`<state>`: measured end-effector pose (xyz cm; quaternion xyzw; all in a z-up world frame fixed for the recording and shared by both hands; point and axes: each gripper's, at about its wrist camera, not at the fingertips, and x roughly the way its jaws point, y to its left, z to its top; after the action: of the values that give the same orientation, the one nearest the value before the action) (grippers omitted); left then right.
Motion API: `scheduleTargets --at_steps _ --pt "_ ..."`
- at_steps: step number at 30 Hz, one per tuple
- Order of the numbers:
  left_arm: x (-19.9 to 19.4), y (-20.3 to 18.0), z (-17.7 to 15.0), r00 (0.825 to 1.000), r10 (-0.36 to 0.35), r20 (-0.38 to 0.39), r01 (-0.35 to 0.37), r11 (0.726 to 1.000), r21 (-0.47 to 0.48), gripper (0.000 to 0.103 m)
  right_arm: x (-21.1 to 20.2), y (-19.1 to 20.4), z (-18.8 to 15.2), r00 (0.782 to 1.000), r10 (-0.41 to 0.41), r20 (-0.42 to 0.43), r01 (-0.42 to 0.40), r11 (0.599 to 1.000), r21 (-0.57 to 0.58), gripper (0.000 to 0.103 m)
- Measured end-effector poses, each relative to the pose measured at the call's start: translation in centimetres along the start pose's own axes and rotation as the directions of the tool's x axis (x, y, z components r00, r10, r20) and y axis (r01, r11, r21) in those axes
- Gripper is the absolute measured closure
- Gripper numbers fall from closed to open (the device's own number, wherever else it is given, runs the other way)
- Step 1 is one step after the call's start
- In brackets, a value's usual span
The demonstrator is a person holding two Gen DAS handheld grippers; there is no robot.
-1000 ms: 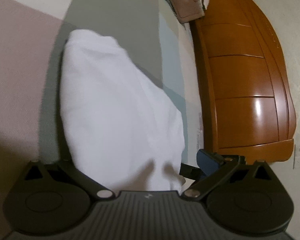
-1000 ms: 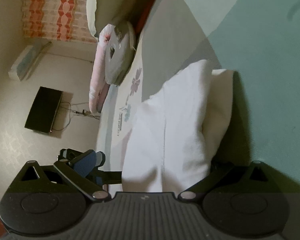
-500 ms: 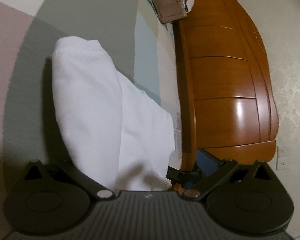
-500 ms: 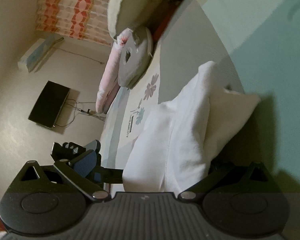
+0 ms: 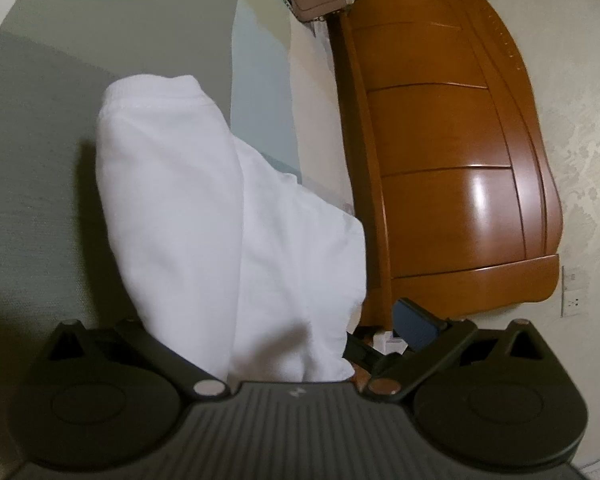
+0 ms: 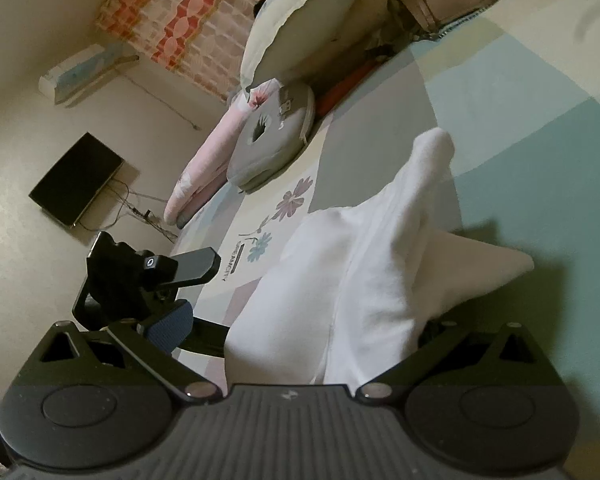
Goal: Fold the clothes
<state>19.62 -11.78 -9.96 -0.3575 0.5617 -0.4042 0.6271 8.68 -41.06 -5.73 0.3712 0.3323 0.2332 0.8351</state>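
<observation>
You hold the white garment lifted off the bed, left gripper and right gripper jaws each clamped on its near edge; keep both level, lower evenly; let the hanging end touch first.

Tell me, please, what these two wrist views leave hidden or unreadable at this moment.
- Left wrist view: the white garment drapes over the left gripper, hiding its fingertips and grip point.
- Right wrist view: the garment covers the right gripper likewise.
- Both views: the garment's type is unclear; it hangs bunched.
- Right wrist view: the bedsheet lettering is too small to read reliably.
</observation>
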Motion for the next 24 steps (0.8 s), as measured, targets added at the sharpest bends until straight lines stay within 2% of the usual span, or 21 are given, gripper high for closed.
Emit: scheduleTargets --at_steps 4,8,13,19,21,23,24 --pt "0.4 0.3 0.3 1.0 0.027 -0.007 -0.027 1.0 -0.017 0.001 0.3 -2.2 -0.8 1.0 0.03 -0.003 -0.029 0.995 0.092 0.0" --pt "0.3 2.1 0.5 0.999 0.045 -0.014 -0.045 0.998 -0.054 0.001 0.8 -3.8 -1.6 1.0 0.016 -0.001 -0.016 0.992 0.127 0.0" --pt "-0.1 3.0 0.8 0.996 0.086 -0.009 -0.087 0.996 -0.025 0.001 0.5 -5.8 -2.2 0.994 -0.108 0.027 0.104 0.986 0.13 0.0" --pt "-0.8 3.6 0.9 0.985 0.163 0.055 -0.167 0.984 0.067 0.001 0.0 -6.5 -2.7 0.965 -0.199 0.171 0.198 0.98 0.024 0.002" --pt "-0.9 4.1 0.7 0.987 0.143 0.075 -0.149 0.985 0.081 0.001 0.2 -6.6 -3.0 0.958 -0.202 0.206 0.203 0.979 0.013 0.006" --pt "-0.9 4.3 0.3 0.988 0.119 0.095 -0.128 0.988 0.092 0.001 0.5 -6.7 -3.3 0.943 -0.234 0.236 0.24 0.971 0.002 0.024" --pt "-0.9 4.4 0.0 0.989 0.111 0.094 -0.12 0.988 0.101 0.001 0.7 -6.8 -3.5 0.938 -0.244 0.247 0.252 0.968 -0.004 0.028"
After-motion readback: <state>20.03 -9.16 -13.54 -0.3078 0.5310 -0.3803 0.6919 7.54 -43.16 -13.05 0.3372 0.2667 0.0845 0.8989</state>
